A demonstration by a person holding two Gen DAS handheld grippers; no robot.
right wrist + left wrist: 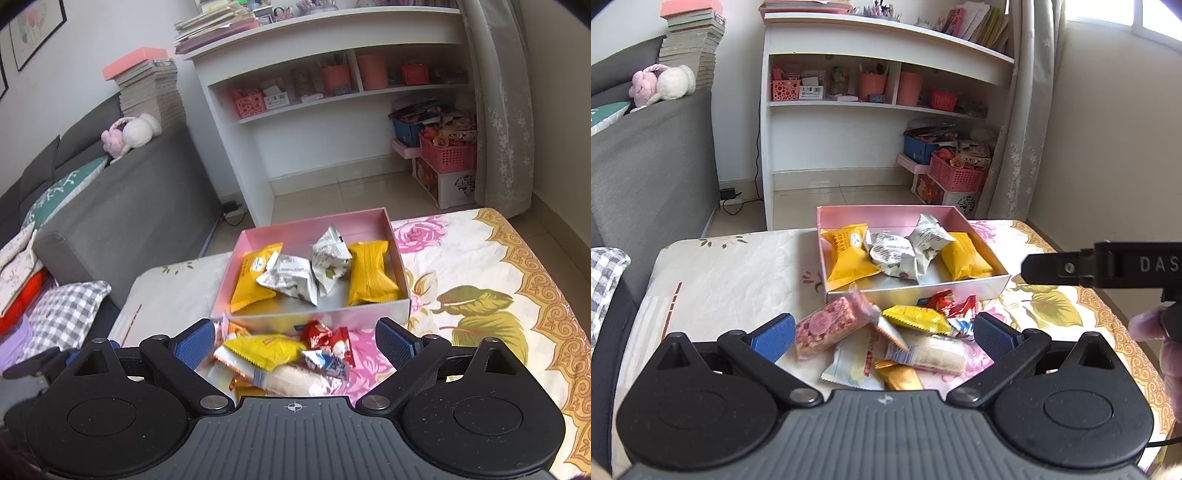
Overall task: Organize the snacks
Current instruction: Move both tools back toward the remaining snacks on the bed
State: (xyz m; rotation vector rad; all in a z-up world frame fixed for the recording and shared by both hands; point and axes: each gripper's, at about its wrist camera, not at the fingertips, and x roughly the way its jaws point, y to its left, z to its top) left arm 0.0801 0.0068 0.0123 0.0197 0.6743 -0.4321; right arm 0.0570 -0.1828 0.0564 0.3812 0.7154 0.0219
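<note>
Inside the box (960,286) four packs sit; near pile (886,339) waits; left gripper (884,334) and right gripper (295,341) gape wide, empty.

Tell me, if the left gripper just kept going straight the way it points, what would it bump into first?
Most likely the loose snack pile on the table: the open left gripper points down at it, probably toward the yellow packet. The pink box lies beyond. Depth is uncertain.

A pink box (975,286) holds 2 yellow packets (846,254) and 2 white-and-grey printed ones (892,253) on a cream tablecloth (476,295) patterned with pink roses.
</note>
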